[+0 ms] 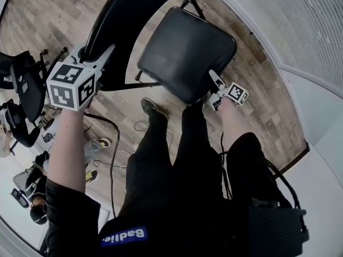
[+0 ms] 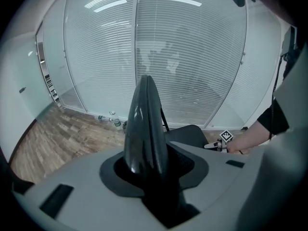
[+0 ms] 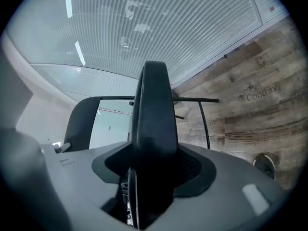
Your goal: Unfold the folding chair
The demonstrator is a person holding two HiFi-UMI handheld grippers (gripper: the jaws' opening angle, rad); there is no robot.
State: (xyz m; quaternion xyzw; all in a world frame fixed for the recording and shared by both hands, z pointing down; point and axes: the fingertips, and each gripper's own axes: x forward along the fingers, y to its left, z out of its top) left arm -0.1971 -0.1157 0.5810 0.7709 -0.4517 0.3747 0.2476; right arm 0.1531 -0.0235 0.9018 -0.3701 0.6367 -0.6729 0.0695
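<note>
The folding chair stands on the wood floor just in front of my legs. Its black padded seat (image 1: 185, 52) lies nearly flat, and its black backrest (image 1: 128, 15) rises at the upper left. My left gripper (image 1: 103, 57) is shut on the backrest's top edge (image 2: 144, 124), which fills the gap between its jaws. My right gripper (image 1: 217, 87) is at the seat's near right corner. The seat's edge (image 3: 154, 124) stands between its jaws with a thin gap beside it, so they are open around it. The right gripper view also shows the backrest (image 3: 79, 121) and a thin frame tube (image 3: 192, 100).
Black office chairs (image 1: 24, 84) and seated people (image 1: 32, 191) are at the left. Cables (image 1: 110, 130) trail over the floor beside my shoe (image 1: 150, 107). A glass wall with blinds (image 1: 300, 20) runs behind the chair, with bottles (image 2: 113, 121) at its foot.
</note>
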